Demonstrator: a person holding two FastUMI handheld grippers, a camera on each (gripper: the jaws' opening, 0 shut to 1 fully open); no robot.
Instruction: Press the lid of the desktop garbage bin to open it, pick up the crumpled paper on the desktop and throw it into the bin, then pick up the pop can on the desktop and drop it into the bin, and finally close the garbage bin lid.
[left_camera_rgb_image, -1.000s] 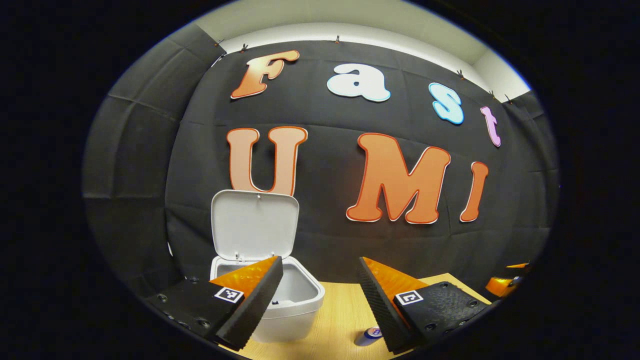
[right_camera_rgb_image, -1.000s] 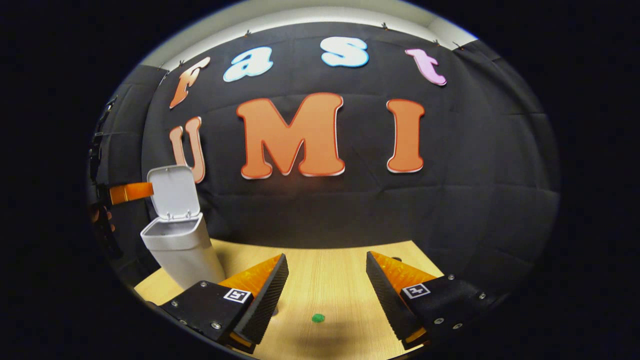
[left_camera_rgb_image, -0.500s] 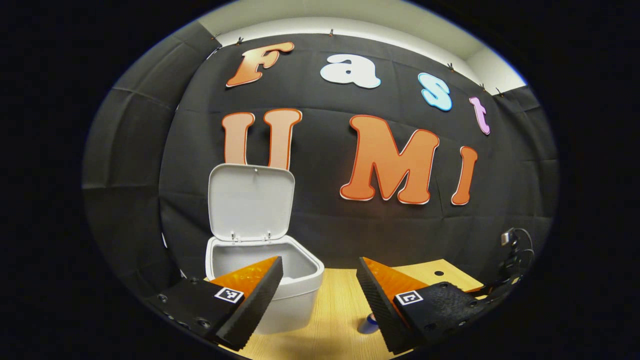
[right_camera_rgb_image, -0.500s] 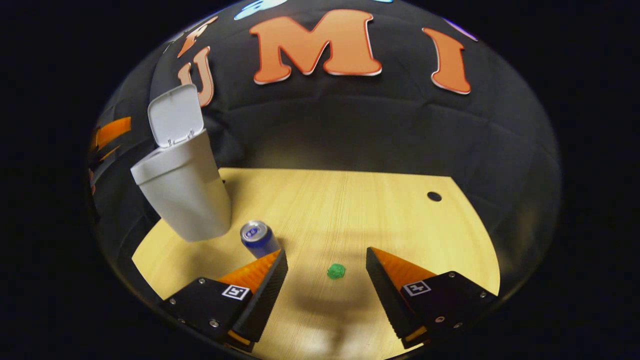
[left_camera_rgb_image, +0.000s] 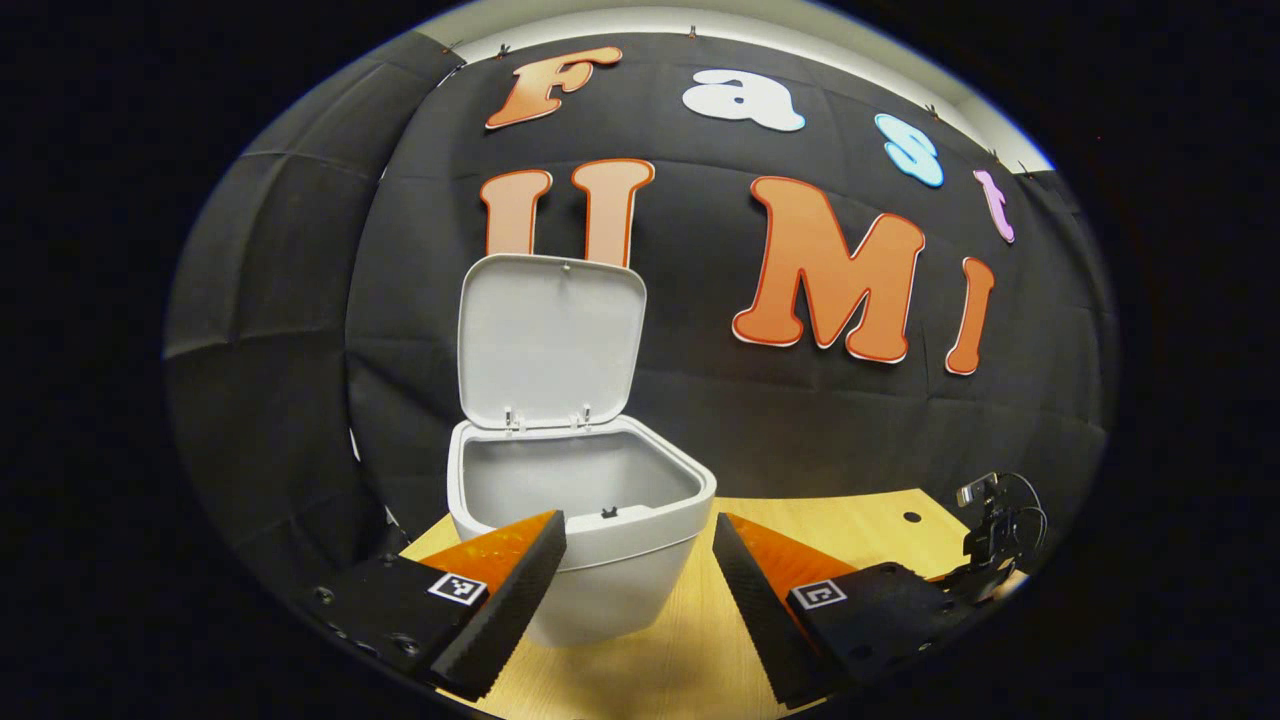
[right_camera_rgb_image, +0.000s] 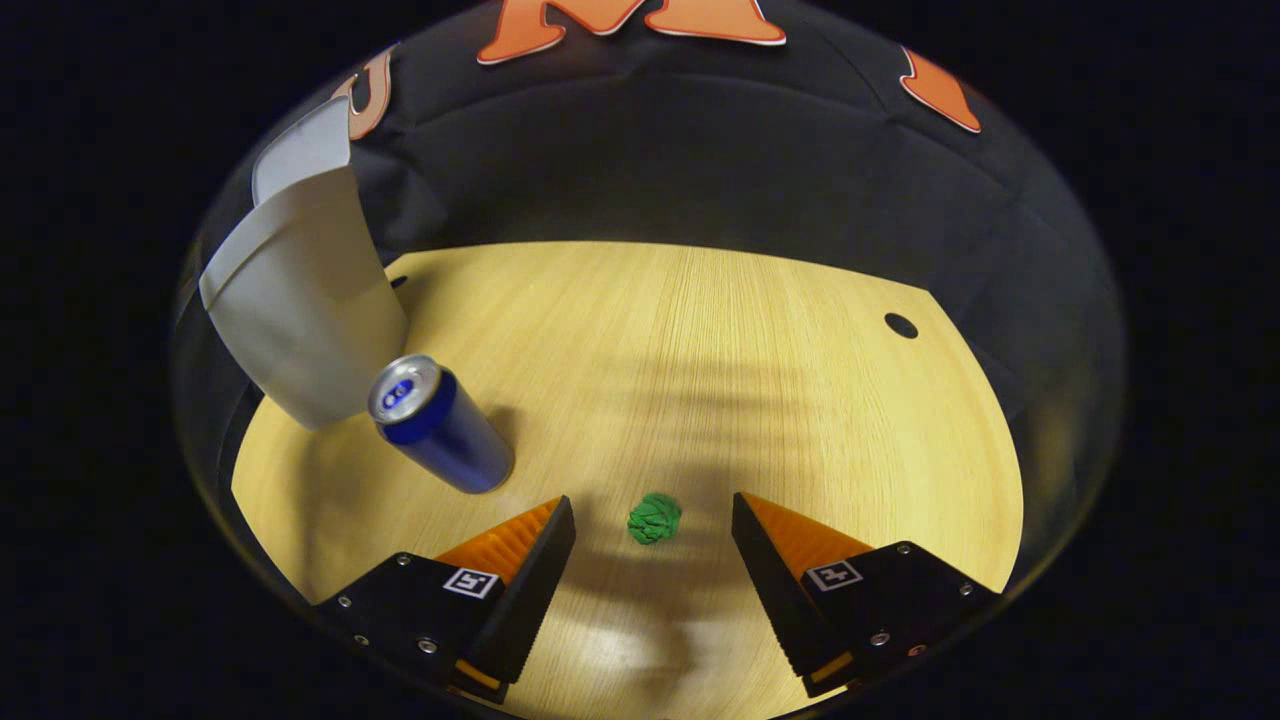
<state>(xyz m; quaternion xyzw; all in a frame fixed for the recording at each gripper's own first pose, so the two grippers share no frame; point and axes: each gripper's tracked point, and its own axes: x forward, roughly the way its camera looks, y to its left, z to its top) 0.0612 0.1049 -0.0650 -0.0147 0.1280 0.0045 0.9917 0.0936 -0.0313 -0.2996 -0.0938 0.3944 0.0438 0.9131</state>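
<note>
Between the spread fingers of the right hand-held gripper (right_camera_rgb_image: 652, 545), a small green ball of crumpled paper (right_camera_rgb_image: 654, 518) lies on the pale wood-grain counter (right_camera_rgb_image: 700, 340), untouched, with the hand-held gripper wide open and holding nothing above it. Just beyond that hand-held gripper's left finger, a blue pop can (right_camera_rgb_image: 437, 424) with a silver top stands on the counter, leaning in the fisheye picture, and farther off on the same side the white garbage bin (right_camera_rgb_image: 300, 310) rises close behind the can; whether the two touch cannot be told. A dark round hole (right_camera_rgb_image: 900, 325) marks the counter well off toward the far right, and soft shadows fall across the wood ahead of the fingers. Black cloth (right_camera_rgb_image: 700, 170) closes the booth behind the counter's far edge. Seen from the left hand-held gripper (left_camera_rgb_image: 640, 580), which also stands open and empty, the bin sits straight ahead, just beyond the fingertips and partly behind the left finger, its lid (left_camera_rgb_image: 550, 340) swung upright against the cloth wall and its grey inside bare as far as can be seen. To the far right of that hand-held gripper, some dark hardware with cables (left_camera_rgb_image: 990, 520) shows at the counter's edge, and a strip of light wall (left_camera_rgb_image: 750, 25) runs above the cloth.
</note>
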